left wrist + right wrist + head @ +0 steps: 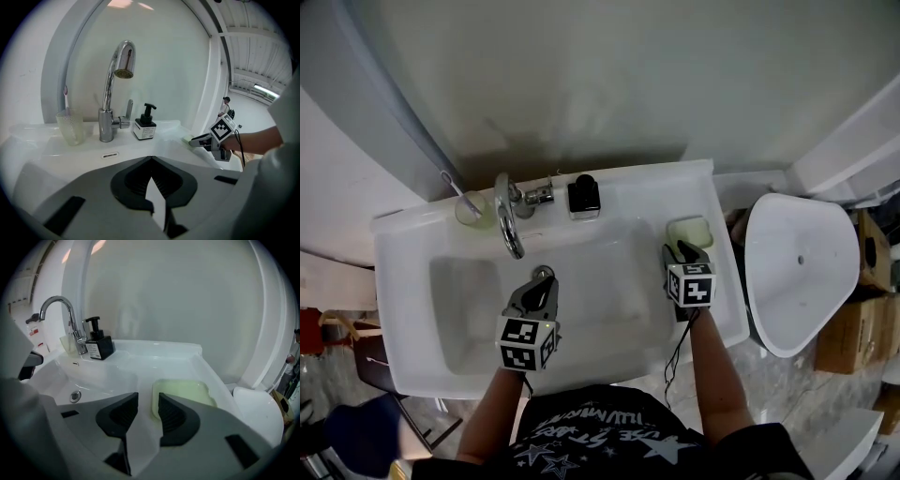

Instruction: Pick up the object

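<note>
A pale green soap dish (689, 232) lies on the right rim of the white sink (405, 309). My right gripper (682, 251) hovers just in front of it, pointing down at it. In the right gripper view the dish (183, 392) shows beyond the jaws, its left edge in the gap of the right gripper (148, 401), which is open with the pads apart and not pressing on it. My left gripper (542, 279) hangs over the basin, shut and empty, its tips meeting in the left gripper view (151, 159). That view also shows the right gripper (196, 140) at the dish.
A chrome faucet (508, 220), a black pump bottle (584, 197) and a cup with a toothbrush (471, 208) stand along the back rim. The drain (75, 396) is in the basin. A white toilet lid (797, 272) and cardboard boxes (862, 328) sit to the right.
</note>
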A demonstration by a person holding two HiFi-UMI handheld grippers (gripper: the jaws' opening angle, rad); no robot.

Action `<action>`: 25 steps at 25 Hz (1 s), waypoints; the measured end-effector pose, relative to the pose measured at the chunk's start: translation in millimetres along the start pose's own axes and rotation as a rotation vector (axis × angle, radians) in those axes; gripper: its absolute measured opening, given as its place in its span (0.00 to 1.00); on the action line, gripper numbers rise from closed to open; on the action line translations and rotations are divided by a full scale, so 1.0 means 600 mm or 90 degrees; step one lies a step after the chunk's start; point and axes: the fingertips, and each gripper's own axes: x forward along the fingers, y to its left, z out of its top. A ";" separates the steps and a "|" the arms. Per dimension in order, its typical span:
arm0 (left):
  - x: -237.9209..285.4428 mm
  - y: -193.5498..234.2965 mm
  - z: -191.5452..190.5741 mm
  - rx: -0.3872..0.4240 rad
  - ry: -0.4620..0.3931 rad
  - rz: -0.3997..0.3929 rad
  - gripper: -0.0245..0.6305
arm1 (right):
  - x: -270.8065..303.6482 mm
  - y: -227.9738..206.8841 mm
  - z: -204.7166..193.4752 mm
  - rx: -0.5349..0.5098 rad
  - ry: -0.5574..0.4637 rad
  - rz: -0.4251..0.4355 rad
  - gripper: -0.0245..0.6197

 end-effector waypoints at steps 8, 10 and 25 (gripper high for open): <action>0.002 0.010 -0.009 -0.011 0.010 0.002 0.06 | 0.020 -0.003 -0.015 -0.016 0.041 -0.020 0.21; 0.001 0.013 -0.009 -0.012 0.009 0.005 0.06 | 0.023 -0.005 -0.017 -0.036 0.051 -0.031 0.16; -0.051 0.018 -0.011 -0.015 -0.018 0.023 0.06 | -0.024 0.016 0.015 -0.069 0.022 -0.048 0.10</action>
